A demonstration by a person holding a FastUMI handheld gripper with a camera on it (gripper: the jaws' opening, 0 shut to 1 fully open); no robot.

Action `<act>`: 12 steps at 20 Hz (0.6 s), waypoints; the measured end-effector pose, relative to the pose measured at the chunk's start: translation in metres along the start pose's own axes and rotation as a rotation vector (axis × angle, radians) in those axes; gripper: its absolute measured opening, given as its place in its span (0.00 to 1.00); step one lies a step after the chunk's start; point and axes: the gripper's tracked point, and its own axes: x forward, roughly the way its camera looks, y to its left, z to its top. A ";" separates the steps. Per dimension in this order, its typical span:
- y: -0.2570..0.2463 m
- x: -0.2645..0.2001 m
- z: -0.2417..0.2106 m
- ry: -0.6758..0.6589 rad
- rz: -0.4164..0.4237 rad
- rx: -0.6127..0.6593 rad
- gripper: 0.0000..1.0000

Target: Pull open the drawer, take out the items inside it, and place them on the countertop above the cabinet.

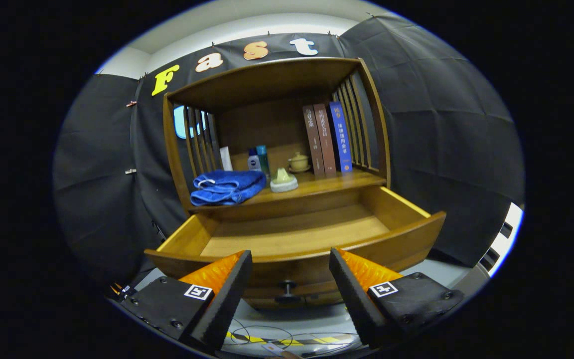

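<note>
You are holding the gripper point(290, 264) released before the open, bare drawer point(297, 237); towel point(227, 187) is lying on the countertop point(327, 187).

1. Black cloth wall point(446, 129) drapes the booth, clipped along its top edge.
2. Pale ceiling strip point(247, 25) above.
3. Grey floor point(312, 314) carries yellow-black striped tape point(287, 341) and thin cables.

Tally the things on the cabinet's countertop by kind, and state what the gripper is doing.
Books: 3
Bottles and tube: 3
Blue towel: 1
Lidded teacup on saucer: 1
Pale green ceramic piece: 1
Total: 9
The gripper is open, holding nothing, just before the open drawer.
</note>
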 end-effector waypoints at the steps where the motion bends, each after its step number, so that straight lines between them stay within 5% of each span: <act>1: 0.000 0.002 -0.009 0.008 0.001 -0.001 0.99; 12: 0.004 0.039 -0.037 0.034 -0.006 -0.025 1.00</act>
